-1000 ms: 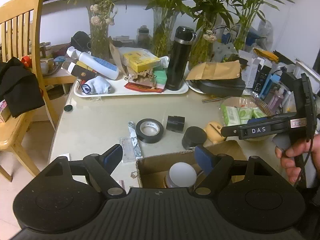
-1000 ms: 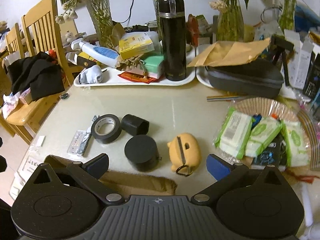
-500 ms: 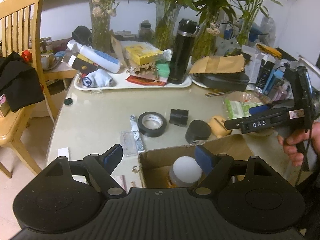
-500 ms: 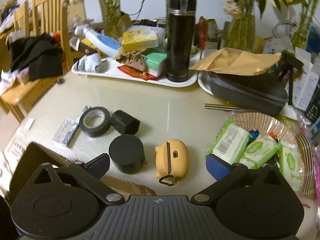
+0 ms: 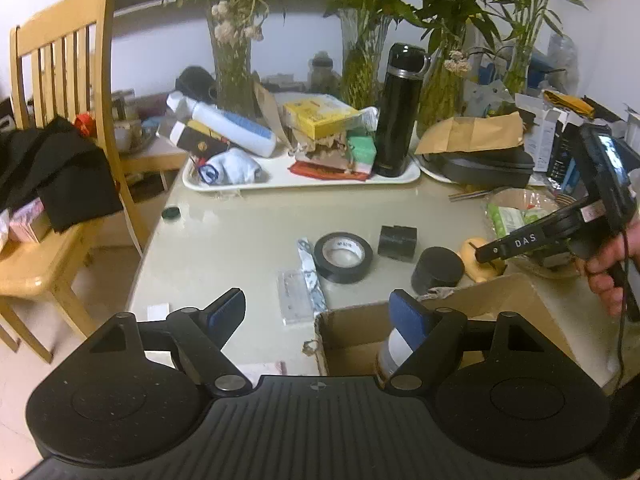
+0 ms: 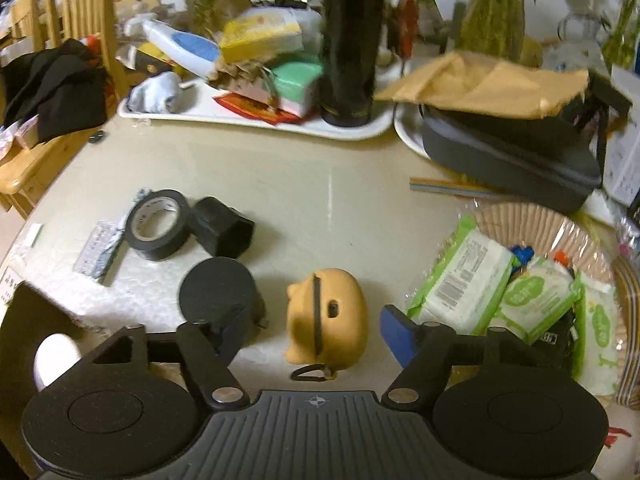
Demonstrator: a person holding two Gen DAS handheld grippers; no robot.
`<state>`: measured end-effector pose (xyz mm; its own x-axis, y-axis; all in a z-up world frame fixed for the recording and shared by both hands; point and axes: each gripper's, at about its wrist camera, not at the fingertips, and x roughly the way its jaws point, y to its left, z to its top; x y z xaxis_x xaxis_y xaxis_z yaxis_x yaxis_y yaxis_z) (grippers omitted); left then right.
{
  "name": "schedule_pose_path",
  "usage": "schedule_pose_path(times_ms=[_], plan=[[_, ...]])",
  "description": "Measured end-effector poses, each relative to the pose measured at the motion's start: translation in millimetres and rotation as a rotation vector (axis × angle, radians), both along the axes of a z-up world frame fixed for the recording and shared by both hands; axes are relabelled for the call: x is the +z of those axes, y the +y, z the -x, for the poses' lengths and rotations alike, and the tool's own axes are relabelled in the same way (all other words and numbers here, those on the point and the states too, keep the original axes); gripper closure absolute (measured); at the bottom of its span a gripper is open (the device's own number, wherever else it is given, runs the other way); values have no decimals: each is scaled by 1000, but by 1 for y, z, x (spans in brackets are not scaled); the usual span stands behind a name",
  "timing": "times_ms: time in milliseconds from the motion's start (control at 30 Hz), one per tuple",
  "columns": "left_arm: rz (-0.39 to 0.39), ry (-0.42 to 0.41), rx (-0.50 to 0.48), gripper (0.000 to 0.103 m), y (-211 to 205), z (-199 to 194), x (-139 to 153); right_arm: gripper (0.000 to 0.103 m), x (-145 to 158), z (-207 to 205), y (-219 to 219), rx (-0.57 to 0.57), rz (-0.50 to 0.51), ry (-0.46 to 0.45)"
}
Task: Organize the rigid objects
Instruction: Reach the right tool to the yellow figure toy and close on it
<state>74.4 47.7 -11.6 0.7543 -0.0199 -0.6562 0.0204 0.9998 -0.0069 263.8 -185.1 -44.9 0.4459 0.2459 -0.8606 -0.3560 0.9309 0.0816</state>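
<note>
Since a second ago the right gripper [image 6: 312, 322] has dropped closer over the small yellow-tan pig-shaped case [image 6: 326, 314], and its jaws have just been closing, though they are about half open and press on nothing yet: the case lies squarely between them, free of both. Its long axis runs away from the jaws, snout end farthest, wire loop nearest the gripper body, so the jaws would meet its two flanks. Just left of the left jaw stands the short black cylindrical canister [image 6: 218, 296], close enough that I judge this jaw could nudge it as the gap narrows. Farther left and beyond lie the black roll of electrical tape [image 6: 158, 224] and the black boxy plastic sleeve [image 6: 224, 226], well clear. Right of the right jaw, green-and-white wipe packets [image 6: 464, 284] fill a pleated paper tray, near but apart from the case. The left gripper [image 5: 320, 312] hangs wide open and empty over the near edge of the tabletop [image 5: 248, 236], its right jaw above the open cardboard box [image 5: 472, 300], which holds a white-capped bottle [image 5: 394, 350]. The right hand is plainly nearer the case.
</note>
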Motion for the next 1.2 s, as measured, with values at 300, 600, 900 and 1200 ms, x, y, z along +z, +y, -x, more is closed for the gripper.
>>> schedule_pose_path(times_ms=[300,600,900,1200], plan=[[-47,49,-53,24,-7,-1,-13,35,-17,-20,-1,1,10,64],[-71,52,-105,24,-9,3,-20,37,-37,-32,5,2,48,114],[5,83,-70,24,0,-3,-20,46,-44,-32,7,0,41,138],[20,100,-68,24,6,-7,-21,47,-23,-31,-8,-83,-2,78]])
